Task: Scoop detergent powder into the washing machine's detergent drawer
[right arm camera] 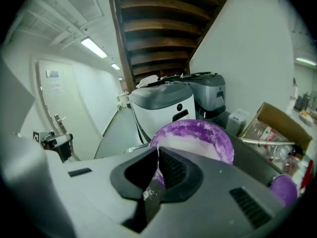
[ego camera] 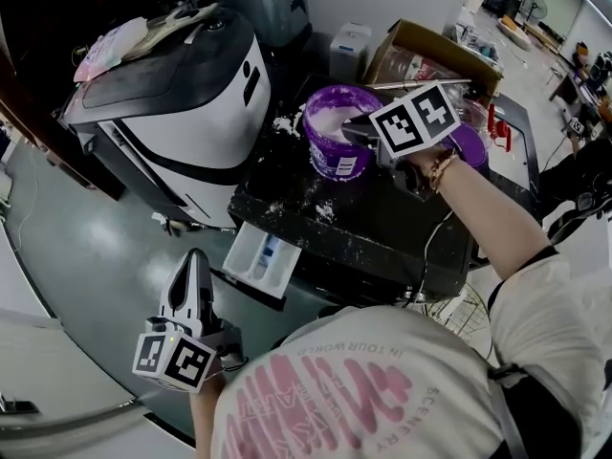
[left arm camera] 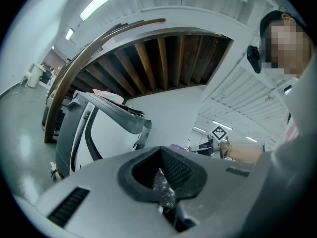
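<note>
A purple tub of white detergent powder (ego camera: 335, 113) (right arm camera: 198, 138) stands on the black washing machine's powder-strewn top (ego camera: 316, 208). My right gripper (ego camera: 356, 134) (right arm camera: 157, 155) tilts down at the tub's rim, shut on a dark, powder-dusted scoop handle (right arm camera: 151, 197). The scoop's bowl is hidden behind the jaws. The detergent drawer (ego camera: 260, 256) stands pulled out at the machine's front, with white compartments showing. My left gripper (ego camera: 196, 261) (left arm camera: 160, 157) is held level, low and to the left of the drawer. Its jaws are closed together with only powder residue on the pads.
A white and grey machine (ego camera: 182, 113) (left arm camera: 99, 128) stands to the left of the washer. Behind the tub are a cardboard box (ego camera: 430, 51) and a purple lid (ego camera: 469, 146) (right arm camera: 283, 187). Grey floor lies under my left gripper.
</note>
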### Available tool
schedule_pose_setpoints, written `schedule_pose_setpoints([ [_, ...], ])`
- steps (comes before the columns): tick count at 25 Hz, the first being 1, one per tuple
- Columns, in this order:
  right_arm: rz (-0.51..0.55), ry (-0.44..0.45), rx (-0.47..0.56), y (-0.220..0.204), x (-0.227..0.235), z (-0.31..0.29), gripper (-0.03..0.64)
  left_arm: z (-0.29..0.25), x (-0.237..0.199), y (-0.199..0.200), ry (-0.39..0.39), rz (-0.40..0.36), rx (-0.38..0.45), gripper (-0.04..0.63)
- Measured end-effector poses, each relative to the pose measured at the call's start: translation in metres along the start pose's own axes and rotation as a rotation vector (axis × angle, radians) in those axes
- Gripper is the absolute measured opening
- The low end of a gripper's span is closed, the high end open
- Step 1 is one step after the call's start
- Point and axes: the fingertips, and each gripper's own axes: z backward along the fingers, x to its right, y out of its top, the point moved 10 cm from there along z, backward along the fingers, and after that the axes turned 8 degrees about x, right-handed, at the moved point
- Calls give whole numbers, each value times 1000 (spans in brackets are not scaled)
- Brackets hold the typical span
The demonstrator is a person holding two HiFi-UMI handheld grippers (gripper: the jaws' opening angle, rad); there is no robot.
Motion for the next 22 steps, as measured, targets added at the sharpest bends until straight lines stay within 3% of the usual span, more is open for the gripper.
schedule_pose_setpoints([
  [18, -501, -18, 244, -32, 20, 22, 8, -29, 14, -19, -27, 6, -3, 3],
  [22, -560, -26, 304, -40, 20, 25, 8, -34, 19, -22, -41, -1, -15, 3],
])
